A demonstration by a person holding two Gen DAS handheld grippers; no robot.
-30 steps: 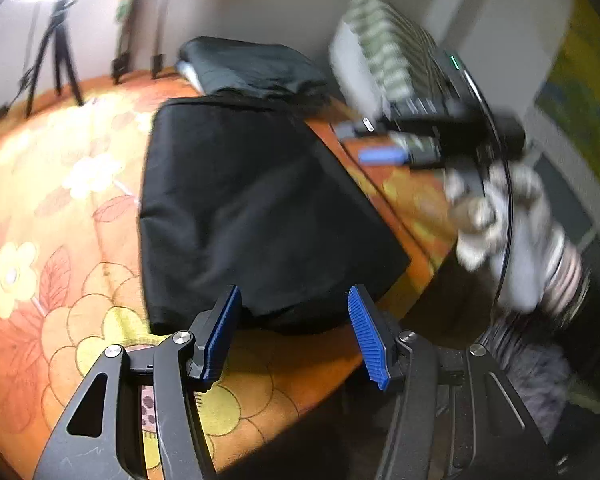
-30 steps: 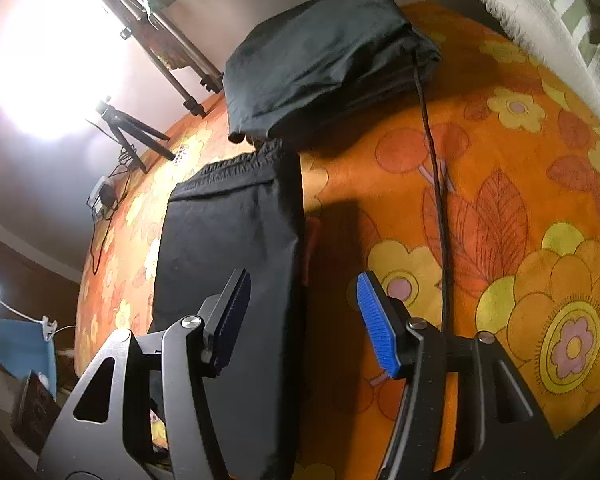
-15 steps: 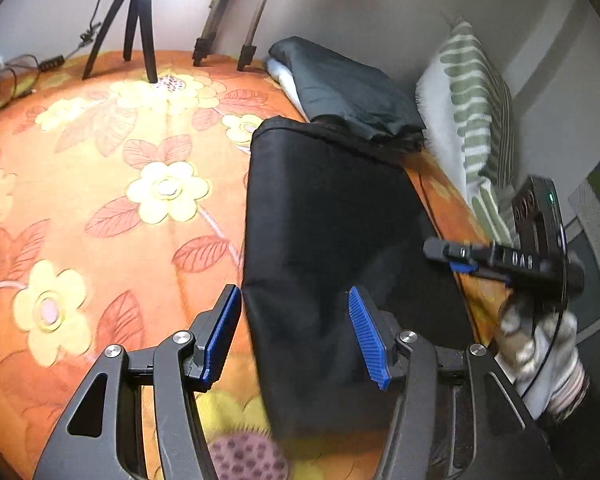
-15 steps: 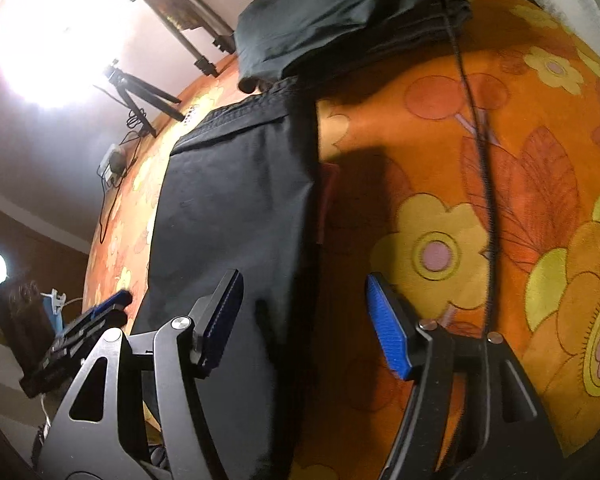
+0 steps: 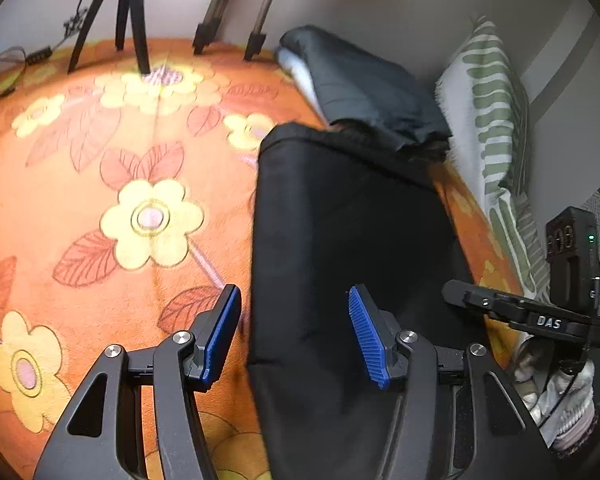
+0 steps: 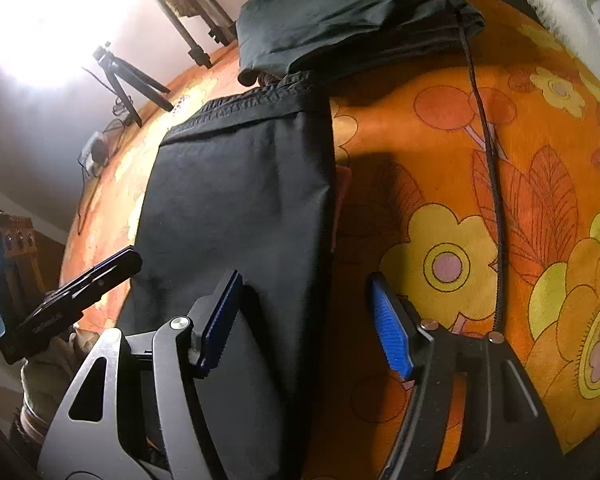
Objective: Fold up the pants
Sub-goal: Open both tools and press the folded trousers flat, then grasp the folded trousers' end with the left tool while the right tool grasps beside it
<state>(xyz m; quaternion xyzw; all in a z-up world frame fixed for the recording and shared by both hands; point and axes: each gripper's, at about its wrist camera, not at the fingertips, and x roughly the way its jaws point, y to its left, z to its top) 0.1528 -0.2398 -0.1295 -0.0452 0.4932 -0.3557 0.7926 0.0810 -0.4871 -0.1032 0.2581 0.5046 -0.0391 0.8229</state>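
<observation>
Black, thin woven pants (image 5: 352, 240) lie lengthwise on an orange floral bedspread (image 5: 100, 184), waistband touching a dark folded garment (image 5: 364, 84). The left tool (image 5: 292, 336) and right tool (image 6: 304, 320) hover over the near end, both spread apart and empty. Light, limp and likely slippery, the cloth looks best pinched at its near corners.

Black pants (image 6: 236, 208) lying flat on floral orange blanket (image 6: 440, 168), waistband far end touching dark folded pile (image 6: 348, 12), right gripper (image 6: 304, 320) open over pants' right edge, left gripper (image 6: 80, 284) at left, cable (image 6: 488, 152) across blanket
</observation>
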